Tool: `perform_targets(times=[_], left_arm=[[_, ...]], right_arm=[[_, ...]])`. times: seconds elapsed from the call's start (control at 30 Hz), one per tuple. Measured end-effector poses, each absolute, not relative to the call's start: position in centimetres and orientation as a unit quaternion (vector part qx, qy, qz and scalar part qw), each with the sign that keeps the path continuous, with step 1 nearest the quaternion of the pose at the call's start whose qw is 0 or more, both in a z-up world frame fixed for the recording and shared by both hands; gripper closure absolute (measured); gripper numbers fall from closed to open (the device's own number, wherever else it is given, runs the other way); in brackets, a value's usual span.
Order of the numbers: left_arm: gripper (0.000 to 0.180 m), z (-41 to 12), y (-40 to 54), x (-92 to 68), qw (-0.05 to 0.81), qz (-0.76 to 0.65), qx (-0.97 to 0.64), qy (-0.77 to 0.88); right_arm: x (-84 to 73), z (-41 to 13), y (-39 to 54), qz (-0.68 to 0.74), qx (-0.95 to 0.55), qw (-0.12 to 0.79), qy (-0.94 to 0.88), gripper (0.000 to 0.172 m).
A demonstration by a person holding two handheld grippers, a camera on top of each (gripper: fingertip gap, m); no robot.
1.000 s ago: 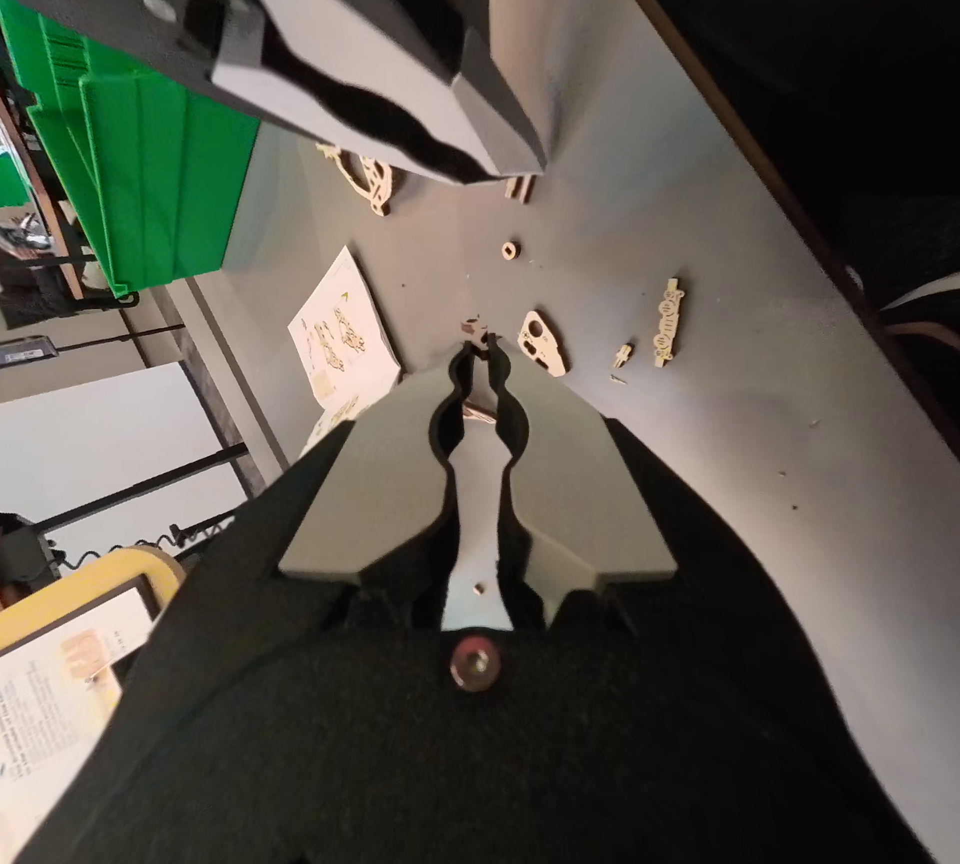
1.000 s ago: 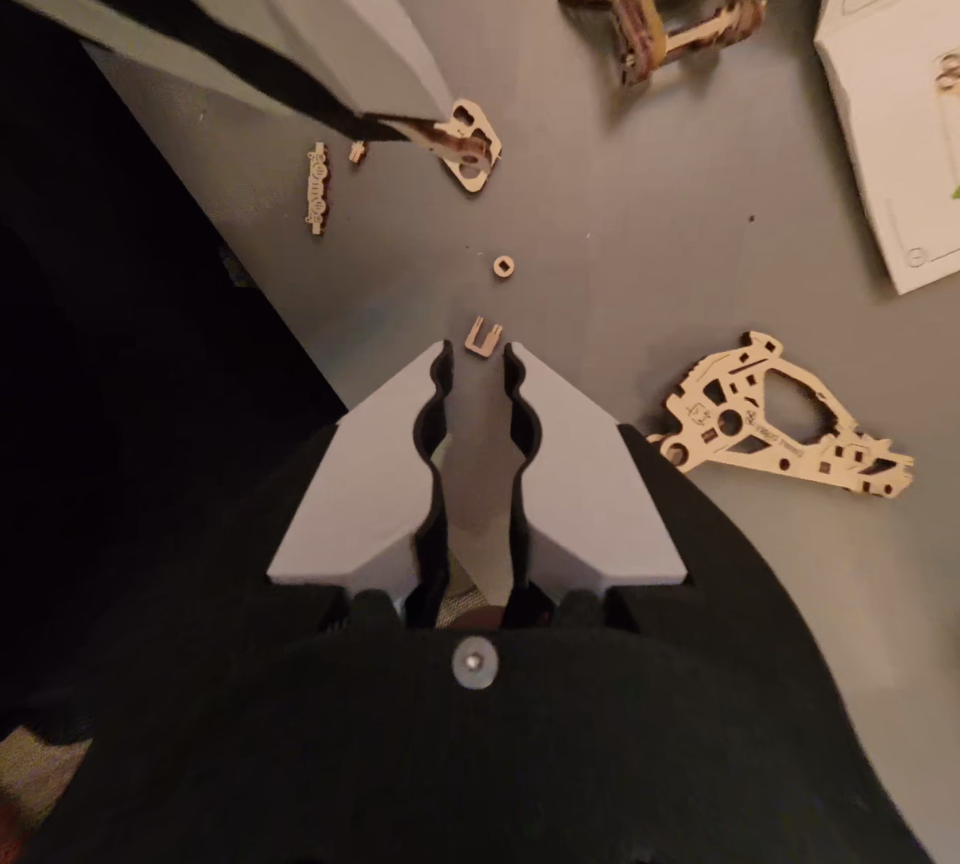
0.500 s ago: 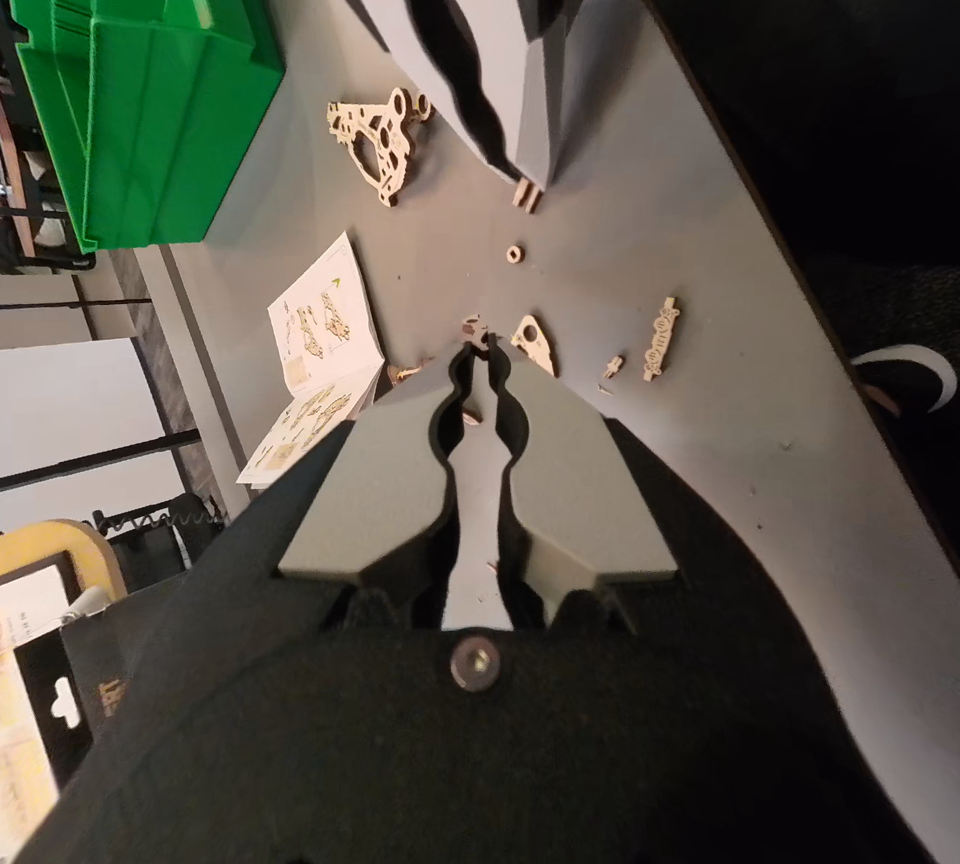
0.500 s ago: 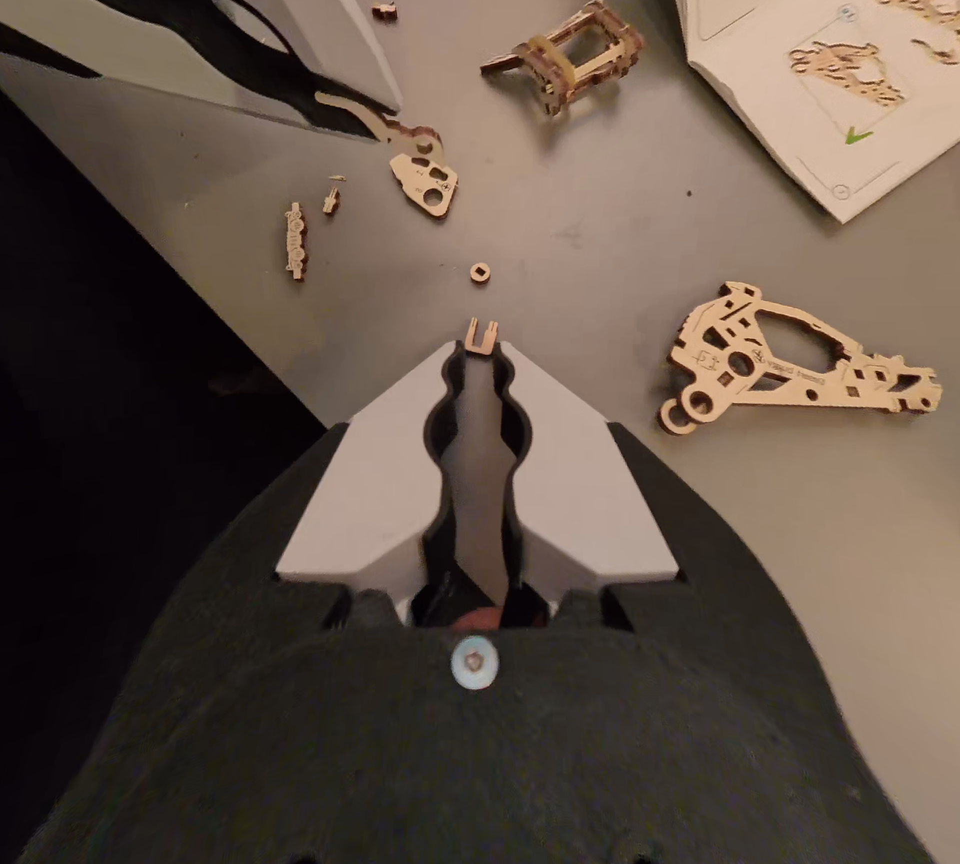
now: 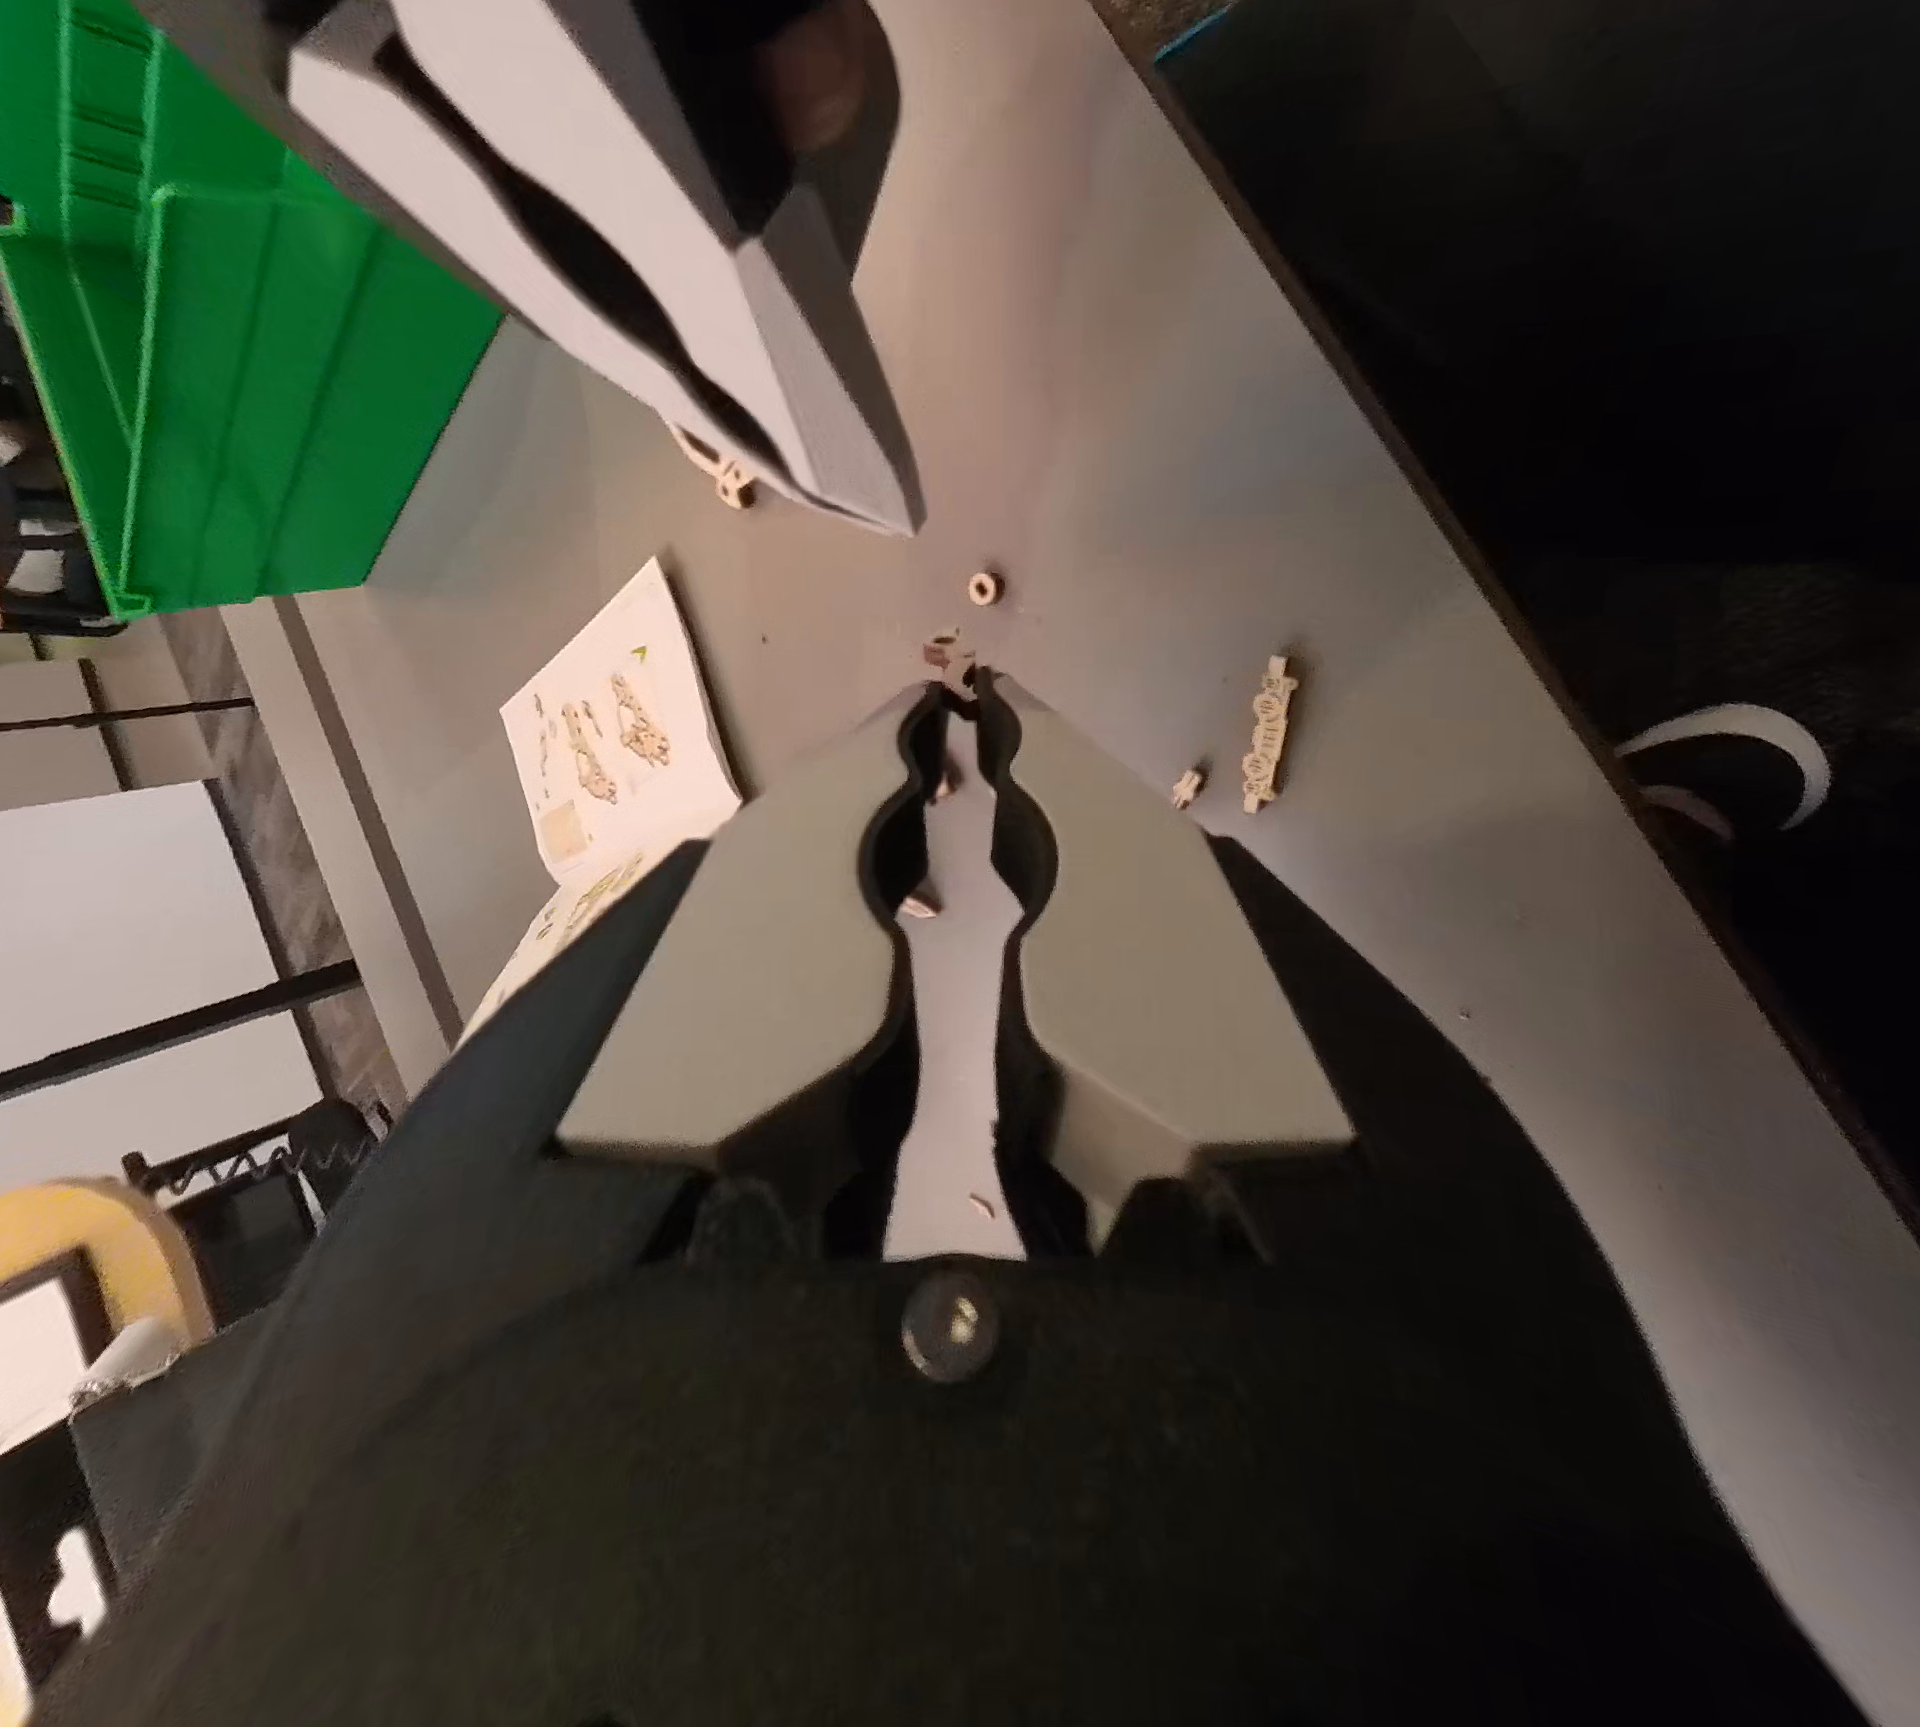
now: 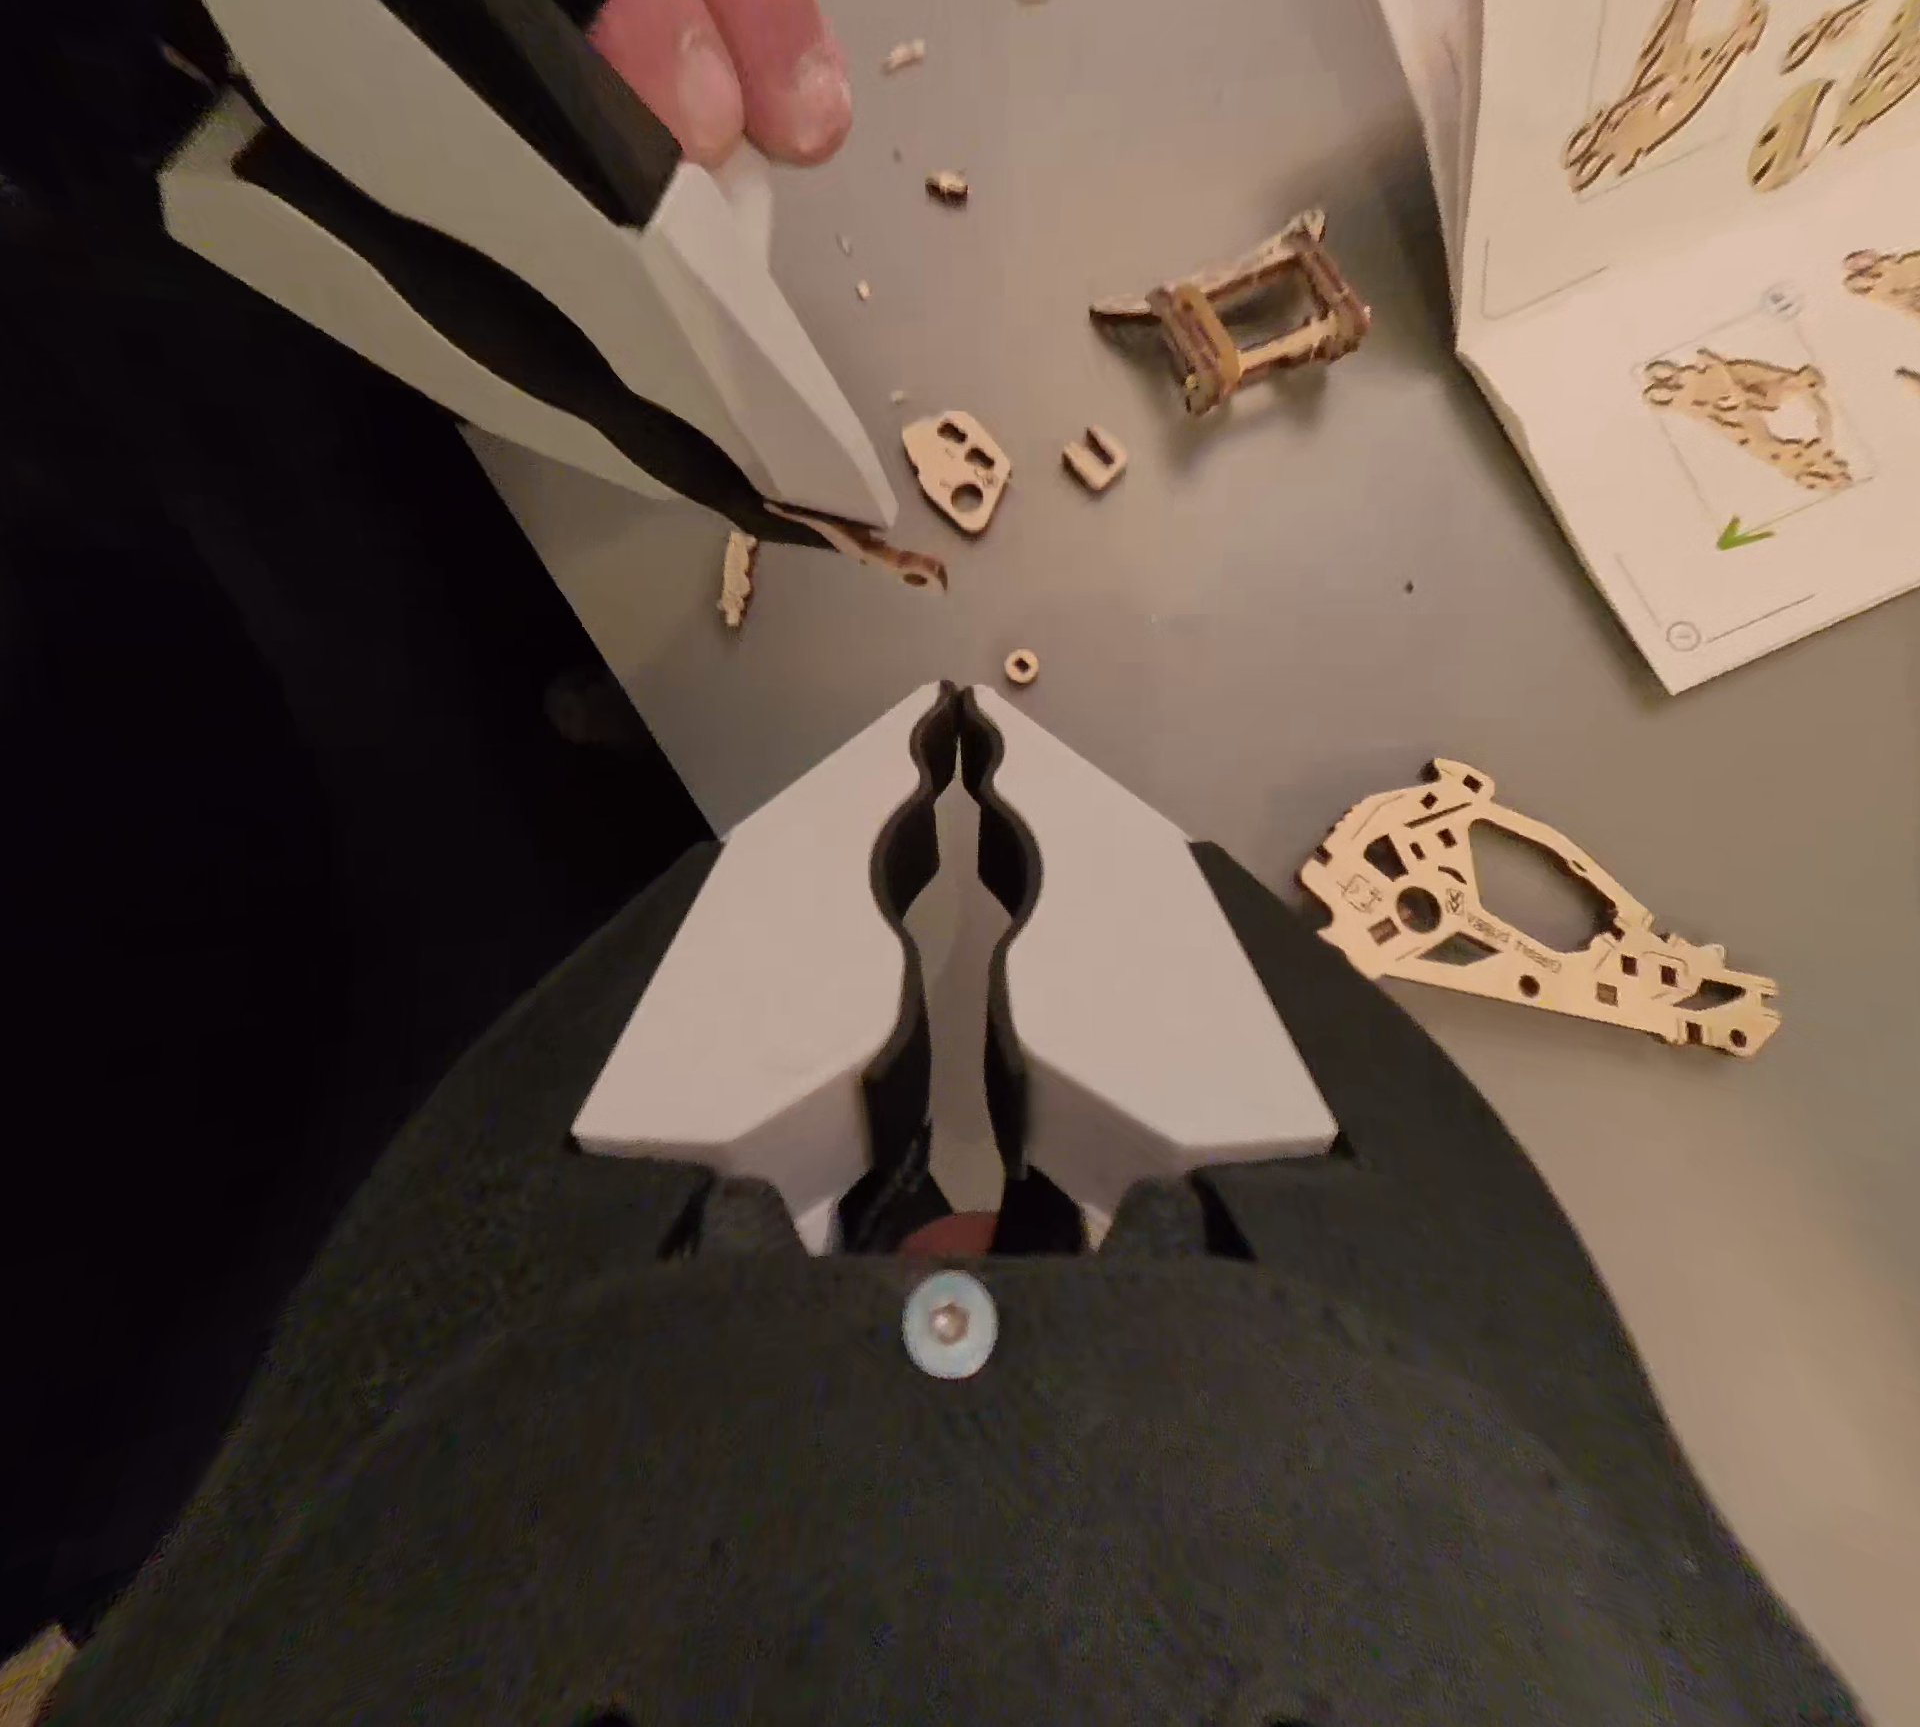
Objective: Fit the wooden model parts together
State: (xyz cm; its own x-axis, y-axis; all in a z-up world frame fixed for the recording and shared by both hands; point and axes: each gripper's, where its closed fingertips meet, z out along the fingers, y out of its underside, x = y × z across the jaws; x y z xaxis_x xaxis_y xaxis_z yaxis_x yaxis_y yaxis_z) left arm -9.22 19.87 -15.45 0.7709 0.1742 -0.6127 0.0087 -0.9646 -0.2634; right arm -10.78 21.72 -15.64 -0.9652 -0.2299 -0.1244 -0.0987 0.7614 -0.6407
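My left gripper [image 5: 961, 690] is shut on a thin wooden arm with a ring end [image 5: 951, 659] and holds it above the grey table [image 5: 1091, 327]. The right wrist view shows this arm [image 6: 894, 560] sticking out of the left gripper's tips [image 6: 821, 524]. My right gripper [image 6: 956, 695] is shut, its pads pressed together with nothing between them; it also shows in the left wrist view [image 5: 894, 514]. A small U-shaped wooden piece [image 6: 1094, 458] lies on the table beside a teardrop plate [image 6: 956, 472]. A small ring [image 6: 1023, 665] lies just past the right tips.
A large flat frame part [image 6: 1527, 939] lies right of the right gripper. A sub-assembly with a rubber band [image 6: 1247, 321] and an open booklet [image 6: 1714, 223] lie farther off. A toothed strip [image 5: 1270, 747] lies near the table's edge. A green crate [image 5: 208, 327] stands at the left. Only a small space, under 4 cm, lies between the two pairs of fingers.
My right gripper's pads closed at the U-shaped piece and came together on air; the piece now lies farther off beside the teardrop plate. The left gripper kept its hold on the arm.
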Motion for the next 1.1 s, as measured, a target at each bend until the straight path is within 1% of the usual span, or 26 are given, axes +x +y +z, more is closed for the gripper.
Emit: perform_targets(times=[0.1, 0.23, 0.27, 0.33, 0.43, 0.57, 0.7, 0.77, 0.87, 0.93, 0.97, 1.03, 1.1], left_arm=[[0.177, -16.0, 19.5, -8.8, 0.123, 0.322, -0.937, -0.055], [0.177, -15.8, 17.7, -8.2, 0.129, 0.32, -0.934, -0.095], [0.177, -15.6, 17.3, -8.1, 0.136, 0.318, -0.932, -0.109], [0.177, -15.4, 16.1, -8.2, 0.138, 0.323, -0.927, -0.13], [0.177, -15.3, 14.9, -8.1, 0.144, 0.326, -0.921, -0.156], [0.177, -15.4, 14.0, -8.0, 0.155, 0.331, -0.915, -0.173], [0.177, -15.5, 13.5, -7.8, 0.165, 0.332, -0.911, -0.18], [0.177, -15.6, 13.5, -7.7, 0.172, 0.331, -0.91, -0.182], [0.177, -15.7, 13.1, -7.6, 0.175, 0.332, -0.908, -0.185], [0.177, -15.6, 13.0, -7.5, 0.179, 0.334, -0.906, -0.187], [0.177, -15.6, 12.9, -7.4, 0.18, 0.335, -0.906, -0.187], [0.177, -15.5, 12.8, -7.3, 0.185, 0.336, -0.904, -0.19], [0.177, -15.5, 12.7, -7.2, 0.188, 0.336, -0.903, -0.193]], right_arm=[[-11.3, -16.0, 21.4, -0.332, -0.091, 0.09, 0.935, 0.172], [-11.8, -16.0, 19.6, -0.357, -0.07, 0.076, 0.928, 0.152], [-12.0, -15.9, 19.0, -0.363, -0.071, 0.07, 0.926, 0.151], [-12.3, -16.2, 17.9, -0.366, -0.091, 0.056, 0.925, 0.154], [-13.2, -17.9, 17.0, -0.33, -0.115, 0.03, 0.936, 0.157], [-13.7, -18.8, 15.6, -0.318, -0.119, 0.028, 0.94, 0.164], [-12.2, -19.2, 15.1, -0.309, -0.145, 0.068, 0.937, 0.159], [-12.1, -19.4, 14.9, -0.303, -0.152, 0.064, 0.939, 0.158], [-11.6, -19.6, 15.1, -0.286, -0.15, 0.065, 0.944, 0.164], [-9.8, -19.5, 15.8, -0.27, -0.157, 0.112, 0.943, 0.17], [-9.2, -19.4, 16.3, -0.262, -0.159, 0.13, 0.943, 0.17], [-10.2, -19.1, 16.1, -0.275, -0.167, 0.082, 0.943, 0.166], [-10.8, -18.6, 15.6, -0.293, -0.172, 0.06, 0.939, 0.157]])
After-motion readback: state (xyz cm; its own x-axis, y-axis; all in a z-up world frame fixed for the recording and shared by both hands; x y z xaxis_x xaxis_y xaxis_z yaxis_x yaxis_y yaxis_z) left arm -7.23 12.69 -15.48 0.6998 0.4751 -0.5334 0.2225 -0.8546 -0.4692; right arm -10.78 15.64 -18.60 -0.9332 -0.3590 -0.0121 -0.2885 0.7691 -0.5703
